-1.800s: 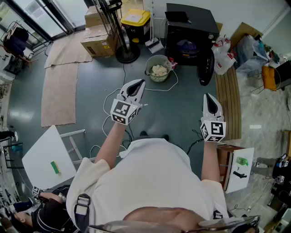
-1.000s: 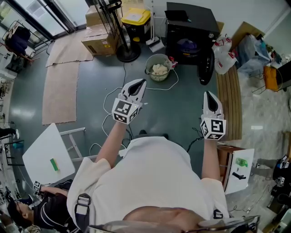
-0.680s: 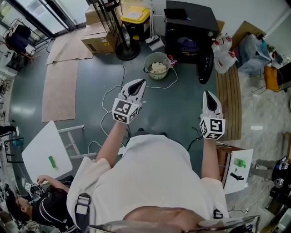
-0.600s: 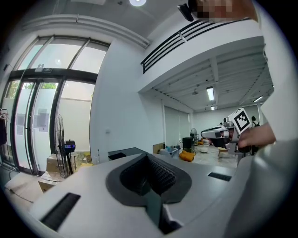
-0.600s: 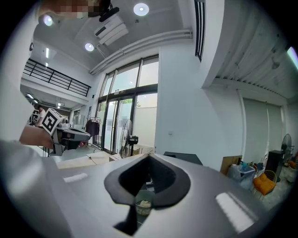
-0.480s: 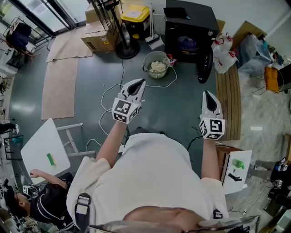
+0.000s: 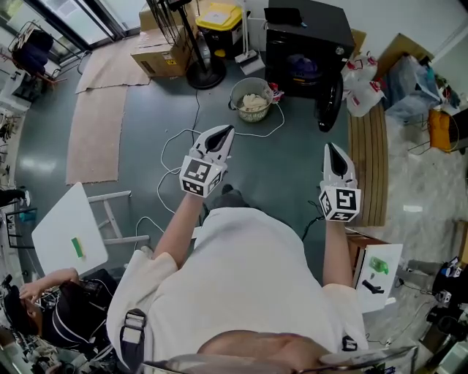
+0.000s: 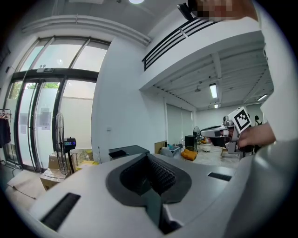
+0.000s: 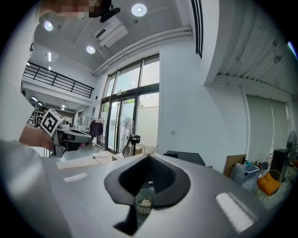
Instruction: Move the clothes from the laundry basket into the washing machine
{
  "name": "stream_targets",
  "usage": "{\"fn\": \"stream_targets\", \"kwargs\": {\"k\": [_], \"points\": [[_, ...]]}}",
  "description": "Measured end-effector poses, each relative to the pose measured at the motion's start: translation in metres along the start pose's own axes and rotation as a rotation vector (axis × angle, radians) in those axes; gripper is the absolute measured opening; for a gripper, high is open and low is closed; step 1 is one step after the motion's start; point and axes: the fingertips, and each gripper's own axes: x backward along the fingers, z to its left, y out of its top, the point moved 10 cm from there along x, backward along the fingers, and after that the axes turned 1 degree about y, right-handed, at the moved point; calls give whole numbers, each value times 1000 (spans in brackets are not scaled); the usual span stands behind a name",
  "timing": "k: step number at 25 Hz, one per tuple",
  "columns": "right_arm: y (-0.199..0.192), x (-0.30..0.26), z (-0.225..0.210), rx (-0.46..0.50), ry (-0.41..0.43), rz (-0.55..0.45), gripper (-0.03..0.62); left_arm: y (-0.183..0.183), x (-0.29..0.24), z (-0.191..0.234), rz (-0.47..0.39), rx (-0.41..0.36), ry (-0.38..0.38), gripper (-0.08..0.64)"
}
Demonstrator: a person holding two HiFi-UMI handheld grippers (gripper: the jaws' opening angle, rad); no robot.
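Observation:
A round green laundry basket (image 7: 252, 104) with pale clothes stands on the grey floor, just left of the black washing machine (image 7: 307, 44). The machine's door (image 7: 329, 106) hangs open to the right. Both grippers are held in the air well short of the basket. My left gripper (image 7: 227, 131) is shut and empty, below and left of the basket. My right gripper (image 7: 333, 150) is shut and empty too, off to the basket's right. In the right gripper view, the basket (image 9: 144, 204) shows small under the closed right gripper (image 9: 149, 157). The left gripper view shows the left gripper (image 8: 149, 155) shut and the machine's top (image 8: 128, 151) beyond.
White cables (image 7: 175, 164) loop over the floor between me and the basket. A fan stand (image 7: 205, 79), cardboard boxes (image 7: 164, 55) and a yellow-lidded bin (image 7: 219, 18) stand at the back left. A wooden bench (image 7: 365, 168) runs along the right. A white table (image 7: 69, 237) and a seated person (image 7: 51, 321) are at the lower left.
Both grippers stay shut and have been carried a little forward toward the basket as the person steps. A shoe now shows under the left gripper. The seated person's arm has moved.

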Motion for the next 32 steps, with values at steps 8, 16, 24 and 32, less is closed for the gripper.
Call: {"fn": "stream_targets", "kwargs": {"k": [8,16,24,32], "points": [[-7,-19,-5,-3,-5,11,11,-1,-20,10,-3,2,-11,6],[-6,-66,-19,4,-32,29,11,3,-68,49,-9,9,-37,6],[4,-140,-25,13,-40,51,11,15,-128,110,-7,11,-76,6],[10,-217,-33,5,-84,82,11,25,-195,177,2,5,-132,6]]}}
